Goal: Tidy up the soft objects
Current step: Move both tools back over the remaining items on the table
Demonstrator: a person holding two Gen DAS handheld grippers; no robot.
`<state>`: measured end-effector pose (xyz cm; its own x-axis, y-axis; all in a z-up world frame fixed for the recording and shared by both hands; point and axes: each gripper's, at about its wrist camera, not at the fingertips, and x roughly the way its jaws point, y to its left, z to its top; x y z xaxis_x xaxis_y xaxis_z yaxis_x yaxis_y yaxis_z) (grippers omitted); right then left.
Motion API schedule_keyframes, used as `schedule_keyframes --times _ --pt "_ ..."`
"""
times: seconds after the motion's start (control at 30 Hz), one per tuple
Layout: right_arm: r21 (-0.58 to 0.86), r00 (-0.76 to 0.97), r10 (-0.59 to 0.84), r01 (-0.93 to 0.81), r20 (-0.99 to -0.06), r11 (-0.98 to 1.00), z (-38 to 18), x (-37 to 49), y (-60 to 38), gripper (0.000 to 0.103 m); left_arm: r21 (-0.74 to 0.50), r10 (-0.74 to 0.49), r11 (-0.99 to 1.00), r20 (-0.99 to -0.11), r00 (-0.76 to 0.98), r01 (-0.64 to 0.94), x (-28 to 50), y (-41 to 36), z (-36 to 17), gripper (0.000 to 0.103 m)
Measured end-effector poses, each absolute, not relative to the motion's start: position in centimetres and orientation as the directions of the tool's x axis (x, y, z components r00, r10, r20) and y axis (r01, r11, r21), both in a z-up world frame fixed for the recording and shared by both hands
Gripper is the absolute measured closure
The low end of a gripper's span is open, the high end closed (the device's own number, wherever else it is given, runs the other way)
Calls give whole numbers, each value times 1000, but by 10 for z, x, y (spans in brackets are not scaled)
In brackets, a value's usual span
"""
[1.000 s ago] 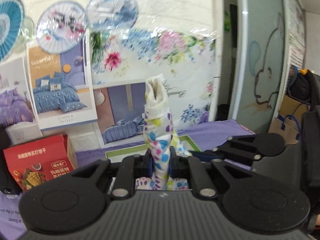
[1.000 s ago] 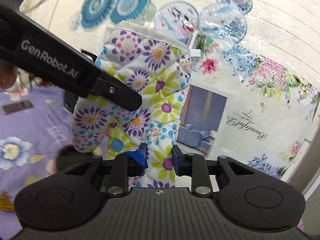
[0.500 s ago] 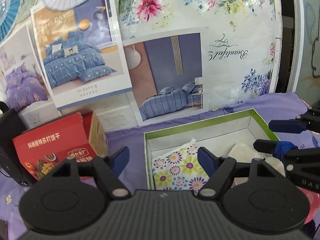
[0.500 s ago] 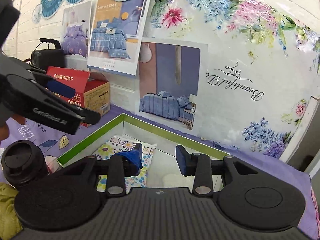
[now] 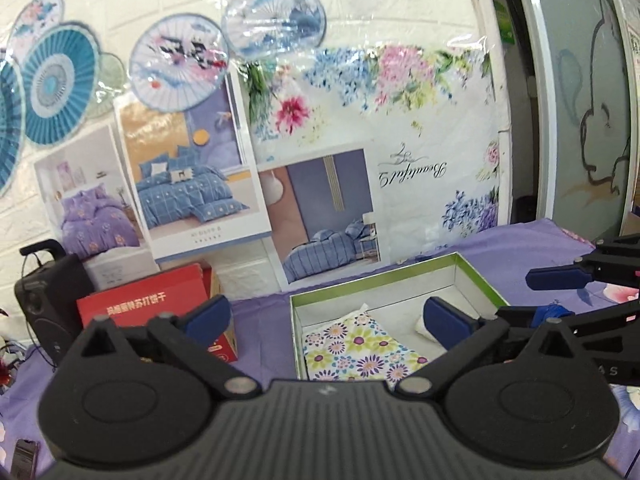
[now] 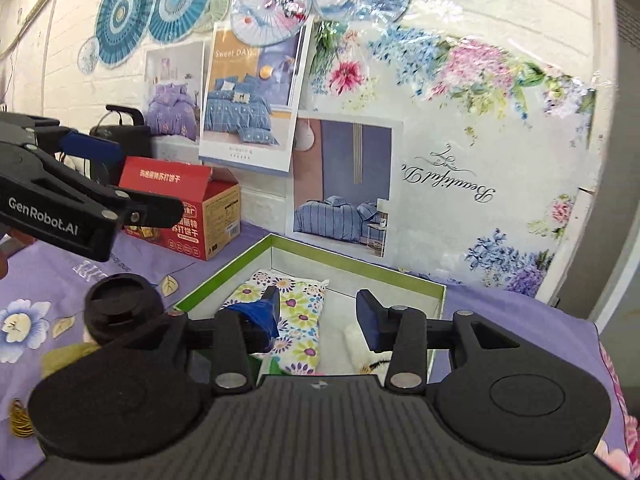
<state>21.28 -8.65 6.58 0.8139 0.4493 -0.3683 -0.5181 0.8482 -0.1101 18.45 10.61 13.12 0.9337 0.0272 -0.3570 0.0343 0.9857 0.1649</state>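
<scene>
Left gripper [image 5: 328, 314] jaws just opened wide, empty; floral oven mitt [image 5: 358, 348] flat inside green-rimmed box [image 5: 376, 278] on worktop, apparently dropped for storage; right gripper [image 6: 318, 308] jaws parting, nothing held.

A white brick wall [image 5: 140, 0] is filling the back of both views. Paper fans [image 6: 132, 8] in teal and pale blue are hanging high on it, under glossy plastic that is catching the room light. Below the fans, three bedding posters [image 5: 192, 184] are hanging side by side, and right of them a floral sheet [image 6: 480, 120] (its script lettering reads mirrored) is covering the wall. Under the posters, a purple flowered cloth [image 6: 52, 280] is spreading over the table. A red carton [image 6: 184, 204] is standing on it against the wall, with a black speaker [image 5: 48, 304] to its left. Far right of the posters, a frosted glass door [image 5: 580, 120] is standing in a white frame.
</scene>
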Motion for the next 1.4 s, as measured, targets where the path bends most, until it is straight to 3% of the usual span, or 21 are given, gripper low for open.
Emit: schedule_keyframes --times 0.23,0.4,0.63,0.8,0.97,1.03,1.2,1.3,1.4 --pt "7 817 461 -489 -346 872 48 155 -110 74 176 57 984 -353 934 6 131 106 118 0" --pt "115 811 443 -434 -383 894 5 114 -127 73 94 62 995 -380 923 -29 88 117 90 0" --pt "177 747 430 -398 -508 900 -55 63 -123 72 -51 -22 999 -481 876 -3 48 127 40 0" --pt "198 755 436 -391 -490 899 -65 29 -124 71 -96 -92 994 -560 824 46 22 128 13 0" --pt "168 779 411 -378 -474 911 -65 12 -125 70 -168 -245 969 -598 763 180 8 112 -3 0" --pt "169 782 391 -355 -486 919 -67 13 -132 70 -141 -245 969 -601 761 201 2 102 -8 0" --pt "189 787 377 -327 -489 926 -71 15 -154 69 46 -43 995 -580 813 86 -2 107 -16 0" --pt "208 740 484 -440 -468 873 -69 13 -160 68 59 -3 997 -612 791 50 15 126 -22 0" --pt "123 658 574 -600 -487 791 -60 20 -157 67 24 -42 997 -676 736 80 38 142 -34 0"
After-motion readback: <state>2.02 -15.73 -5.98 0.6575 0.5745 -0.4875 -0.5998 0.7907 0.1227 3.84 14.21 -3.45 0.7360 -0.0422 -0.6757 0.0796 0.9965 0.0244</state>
